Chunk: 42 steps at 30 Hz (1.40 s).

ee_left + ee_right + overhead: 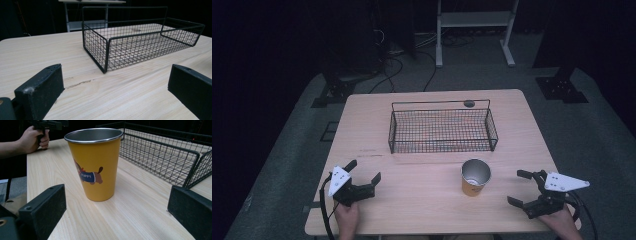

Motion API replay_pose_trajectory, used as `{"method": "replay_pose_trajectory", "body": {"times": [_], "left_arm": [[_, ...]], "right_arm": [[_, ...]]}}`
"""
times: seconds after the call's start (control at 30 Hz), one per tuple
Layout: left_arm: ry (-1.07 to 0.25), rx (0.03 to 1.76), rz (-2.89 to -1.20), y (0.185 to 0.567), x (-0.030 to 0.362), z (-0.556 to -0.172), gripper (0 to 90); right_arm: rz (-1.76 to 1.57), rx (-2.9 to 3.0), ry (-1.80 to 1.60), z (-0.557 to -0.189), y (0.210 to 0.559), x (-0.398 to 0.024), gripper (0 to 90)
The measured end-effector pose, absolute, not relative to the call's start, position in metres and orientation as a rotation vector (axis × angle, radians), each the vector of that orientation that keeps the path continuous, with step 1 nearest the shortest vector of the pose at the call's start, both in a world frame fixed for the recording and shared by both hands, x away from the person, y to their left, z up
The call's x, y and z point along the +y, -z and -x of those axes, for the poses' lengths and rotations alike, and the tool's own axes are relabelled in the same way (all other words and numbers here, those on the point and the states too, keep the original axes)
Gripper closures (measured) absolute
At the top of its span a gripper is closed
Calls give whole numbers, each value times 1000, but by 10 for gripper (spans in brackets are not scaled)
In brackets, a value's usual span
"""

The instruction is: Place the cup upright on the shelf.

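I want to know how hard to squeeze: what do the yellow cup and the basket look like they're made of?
The yellow cup looks like metal: bare silvery rolled rim and inside, glossy yellow coat outside with a printed dog. It could be rigid, though I can't be sure. The basket looks like thin steel wire in a matt black coating, welded into a grid.

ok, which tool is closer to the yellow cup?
Right. The right tool sits open just right of the yellow cup; the left tool is farther away, across the table.
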<state>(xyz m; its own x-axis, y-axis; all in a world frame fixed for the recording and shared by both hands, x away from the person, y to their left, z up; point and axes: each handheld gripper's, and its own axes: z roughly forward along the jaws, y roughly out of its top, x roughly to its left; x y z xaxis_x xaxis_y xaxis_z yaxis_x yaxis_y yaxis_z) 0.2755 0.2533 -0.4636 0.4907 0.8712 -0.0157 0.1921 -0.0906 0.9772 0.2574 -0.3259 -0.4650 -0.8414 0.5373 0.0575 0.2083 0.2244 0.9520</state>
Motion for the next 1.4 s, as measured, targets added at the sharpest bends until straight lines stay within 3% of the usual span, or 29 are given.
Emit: {"method": "replay_pose_trajectory", "body": {"times": [1.4], "left_arm": [[-742, 927, -1589, 463, 253, -275, 0]], "right_arm": [[-658, 2293, -1650, -276, 455, -265, 0]]}}
